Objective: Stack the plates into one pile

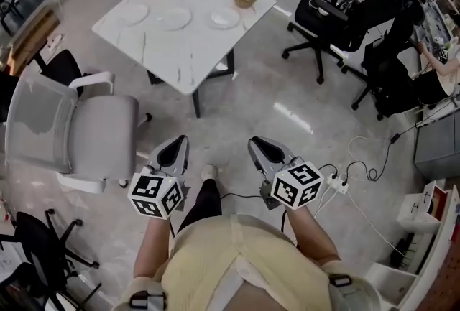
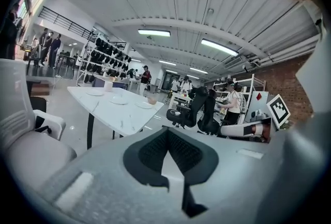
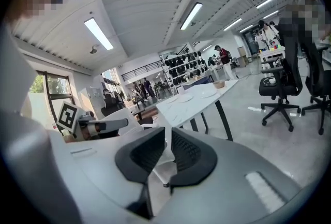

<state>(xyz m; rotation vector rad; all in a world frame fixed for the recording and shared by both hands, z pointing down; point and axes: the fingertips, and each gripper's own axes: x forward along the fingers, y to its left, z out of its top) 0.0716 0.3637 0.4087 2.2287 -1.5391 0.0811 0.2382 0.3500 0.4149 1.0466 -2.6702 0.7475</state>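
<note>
Stiff, probably fragile plates point(image 1: 173, 18), best gripped by the rim, are seen on the far table point(image 1: 180, 58); left gripper point(image 1: 173, 151) closed empty, right gripper point(image 1: 264, 151) slightly parted, empty.

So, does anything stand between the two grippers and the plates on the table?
Nothing visible does. Only floor lies between the left gripper, the right gripper and the white table holding the plates; the grey chair stands off to the left.
</note>
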